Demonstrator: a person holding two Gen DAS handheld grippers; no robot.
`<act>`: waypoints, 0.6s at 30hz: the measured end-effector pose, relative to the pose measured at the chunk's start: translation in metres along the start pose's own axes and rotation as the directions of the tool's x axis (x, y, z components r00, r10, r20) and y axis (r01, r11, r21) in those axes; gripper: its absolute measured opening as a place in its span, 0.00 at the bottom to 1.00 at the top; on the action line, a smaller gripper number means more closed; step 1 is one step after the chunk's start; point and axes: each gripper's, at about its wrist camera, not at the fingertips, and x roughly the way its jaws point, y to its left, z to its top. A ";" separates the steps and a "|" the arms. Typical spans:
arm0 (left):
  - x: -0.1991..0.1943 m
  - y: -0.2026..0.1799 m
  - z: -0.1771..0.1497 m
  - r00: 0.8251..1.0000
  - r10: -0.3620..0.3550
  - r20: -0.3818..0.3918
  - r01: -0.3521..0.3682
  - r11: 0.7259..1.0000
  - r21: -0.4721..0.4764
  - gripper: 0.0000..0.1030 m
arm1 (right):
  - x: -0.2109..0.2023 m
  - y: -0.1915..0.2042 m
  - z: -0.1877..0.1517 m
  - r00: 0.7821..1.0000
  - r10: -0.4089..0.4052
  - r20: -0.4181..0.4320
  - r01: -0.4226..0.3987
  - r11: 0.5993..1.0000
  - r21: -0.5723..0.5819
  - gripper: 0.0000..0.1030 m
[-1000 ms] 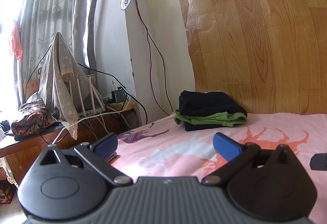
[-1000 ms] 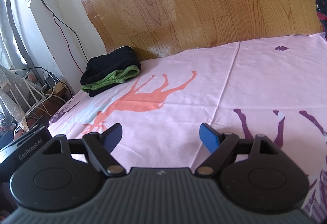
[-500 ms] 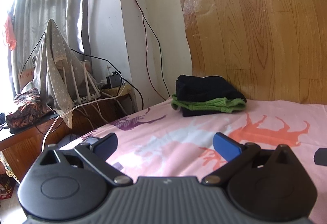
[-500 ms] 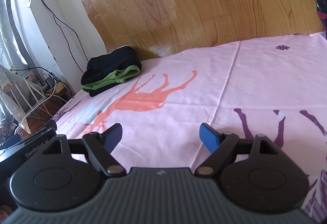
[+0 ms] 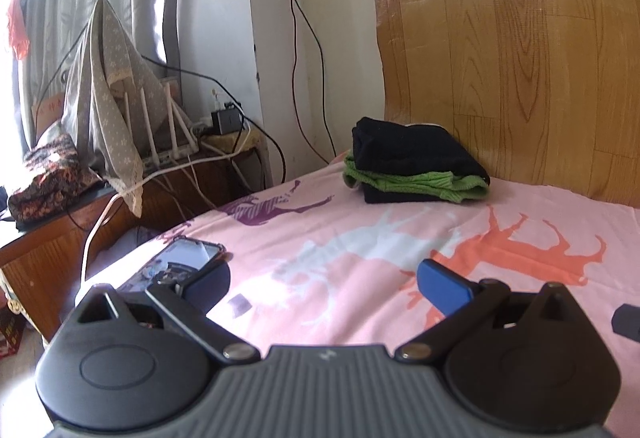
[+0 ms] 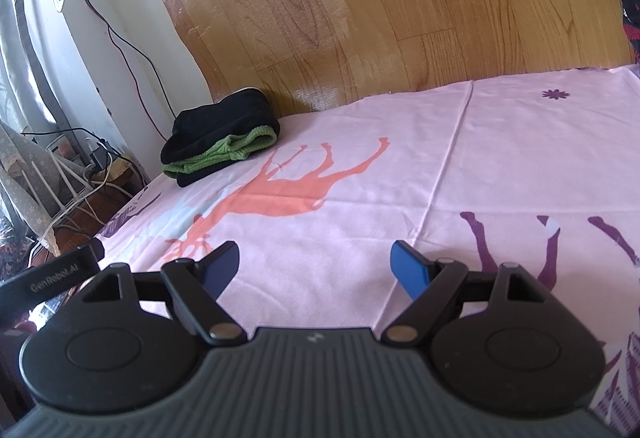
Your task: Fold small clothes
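Faintly, "GenRobot.AI" on left claw point(image 6: 52, 274)

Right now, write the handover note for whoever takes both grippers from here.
Left gripper: open, empty, low over the pink bedsheet, with a phone lying by its left finger.
Right gripper: open, empty, above the same sheet.
Clothes: one folded stack sits at the far left corner of the bed against the wood-pattern panel: black piece on top, green one in the middle, black below.
Done: those three look folded and stacked.
Left: no unfolded garment lies within either view; dark fabric at the far right edge may be next, but I cannot tell.
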 end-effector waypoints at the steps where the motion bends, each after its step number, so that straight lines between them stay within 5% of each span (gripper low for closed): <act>1: 0.000 0.000 0.001 1.000 -0.001 -0.010 0.001 1.000 -0.002 1.00 | 0.000 0.000 0.000 1.000 0.000 0.000 0.000 1.000 0.000 0.82; 18: 0.003 -0.005 0.010 0.997 0.049 -0.062 -0.045 0.997 0.070 1.00 | 0.000 0.000 0.000 1.000 0.001 -0.001 -0.001 1.000 -0.001 0.82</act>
